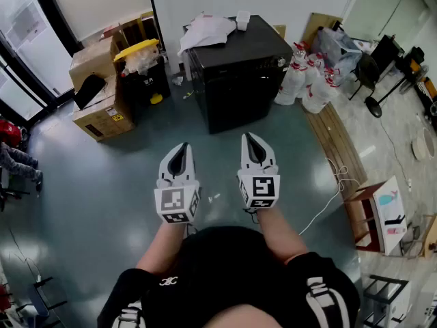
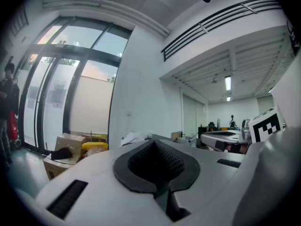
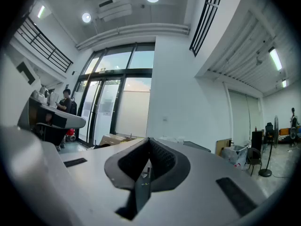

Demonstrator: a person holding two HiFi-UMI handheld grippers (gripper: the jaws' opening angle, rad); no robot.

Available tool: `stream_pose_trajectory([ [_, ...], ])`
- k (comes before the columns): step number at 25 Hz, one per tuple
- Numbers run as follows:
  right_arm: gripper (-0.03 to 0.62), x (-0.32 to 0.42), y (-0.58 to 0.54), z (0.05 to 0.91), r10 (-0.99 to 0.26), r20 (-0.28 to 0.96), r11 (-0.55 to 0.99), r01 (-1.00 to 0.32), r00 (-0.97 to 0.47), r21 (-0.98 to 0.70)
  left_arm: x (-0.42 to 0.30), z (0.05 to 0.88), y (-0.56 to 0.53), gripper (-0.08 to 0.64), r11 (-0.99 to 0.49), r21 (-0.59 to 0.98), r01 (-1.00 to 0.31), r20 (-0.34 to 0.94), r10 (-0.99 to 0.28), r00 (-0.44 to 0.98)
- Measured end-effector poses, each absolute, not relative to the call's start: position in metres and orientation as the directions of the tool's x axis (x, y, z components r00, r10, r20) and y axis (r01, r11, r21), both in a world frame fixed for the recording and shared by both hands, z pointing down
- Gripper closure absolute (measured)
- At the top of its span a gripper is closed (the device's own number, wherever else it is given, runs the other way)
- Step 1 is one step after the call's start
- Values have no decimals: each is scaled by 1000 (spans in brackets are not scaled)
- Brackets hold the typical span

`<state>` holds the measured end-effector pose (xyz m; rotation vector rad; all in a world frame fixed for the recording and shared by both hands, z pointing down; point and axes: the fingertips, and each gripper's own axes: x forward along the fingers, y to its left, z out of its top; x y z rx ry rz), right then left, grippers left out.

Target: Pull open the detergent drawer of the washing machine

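Note:
A black washing machine [image 1: 239,74] stands on the floor ahead of me, with a white cloth [image 1: 206,30] lying on its top. Its front is dark and I cannot make out the detergent drawer. Both grippers are held level and side by side, well short of the machine and apart from it. My left gripper [image 1: 180,150] has its jaws together with nothing between them, seen close up in the left gripper view [image 2: 157,166]. My right gripper [image 1: 253,141] is likewise shut and empty [image 3: 149,161].
Cardboard boxes [image 1: 102,91] and a yellow-lidded bin [image 1: 140,52] stand left of the machine. White jugs [image 1: 307,80] cluster at its right, beside a wooden board [image 1: 338,149]. A white cable [image 1: 328,197] trails across the floor. A person [image 1: 17,162] is at the far left.

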<state>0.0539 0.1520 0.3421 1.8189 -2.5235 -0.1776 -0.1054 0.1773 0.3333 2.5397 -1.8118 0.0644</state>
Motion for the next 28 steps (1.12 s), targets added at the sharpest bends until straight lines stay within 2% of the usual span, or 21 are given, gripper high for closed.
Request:
stream_pose_trajectory([
  [16, 589, 45, 175, 339, -932, -46, 349, -927, -358, 138, -104, 335, 198, 558, -331, 11, -943, 57, -942, 331],
  [28, 589, 9, 163, 344, -942, -37, 328, -936, -335, 131, -137, 340, 180, 558, -370, 13, -929, 57, -927, 370],
])
